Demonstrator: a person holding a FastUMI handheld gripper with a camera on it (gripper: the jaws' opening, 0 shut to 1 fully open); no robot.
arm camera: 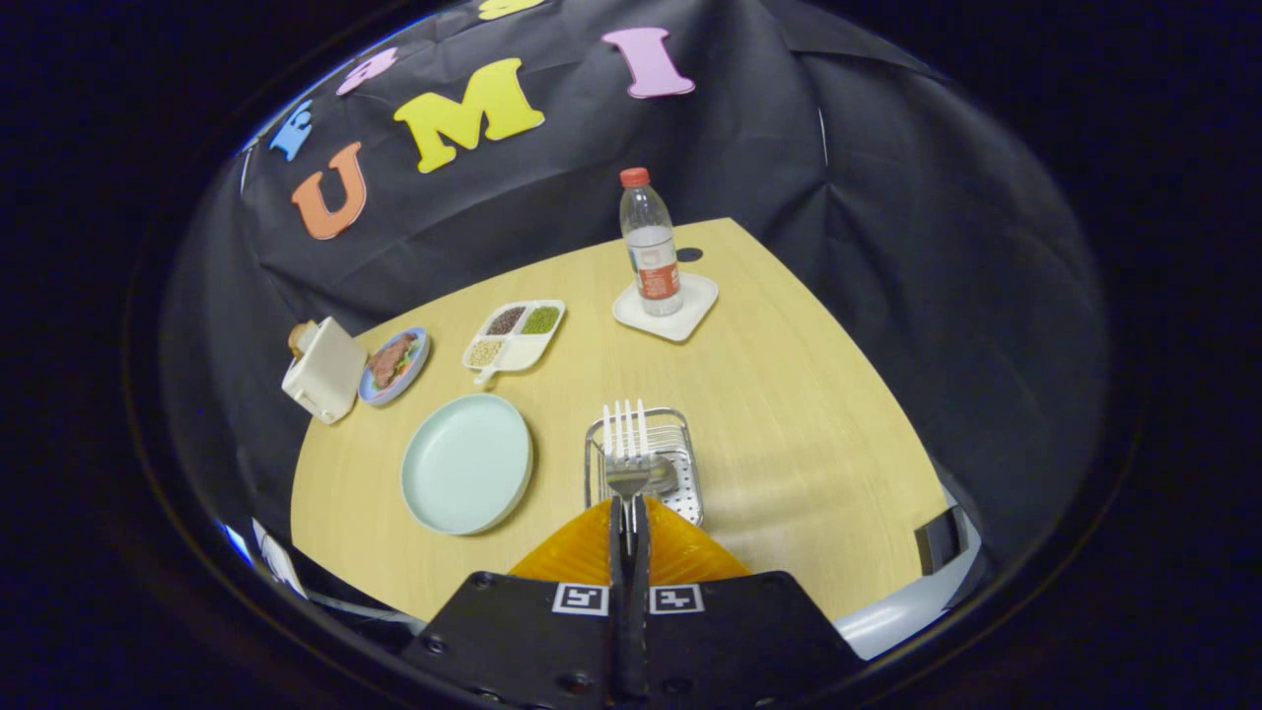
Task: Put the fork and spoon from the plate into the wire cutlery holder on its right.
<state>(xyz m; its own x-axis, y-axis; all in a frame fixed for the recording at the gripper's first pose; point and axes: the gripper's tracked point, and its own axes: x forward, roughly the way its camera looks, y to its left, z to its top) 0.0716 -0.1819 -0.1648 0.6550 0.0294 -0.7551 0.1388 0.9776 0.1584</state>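
Fork [625, 449]: pinched by its handle between the two fingers, tines pointing away from the gripper, long axis running straight ahead along the fingers
Gripper [628, 513]: fingers pressed together on the fork handle
Cutlery holder [643, 465]: wire basket directly under and just ahead of the fingertips; the fork hangs over its opening
Spoon [659, 480]: something rounded and shiny seems to lie inside the holder, hard to be sure
Plate [466, 463]: bare, left of the holder, apart from it
Next move, as I judge it: lower the fork straight down and let go
Beyond: bottle [650, 243] on a white coaster [666, 308], divided snack tray [515, 335], table [789, 414]
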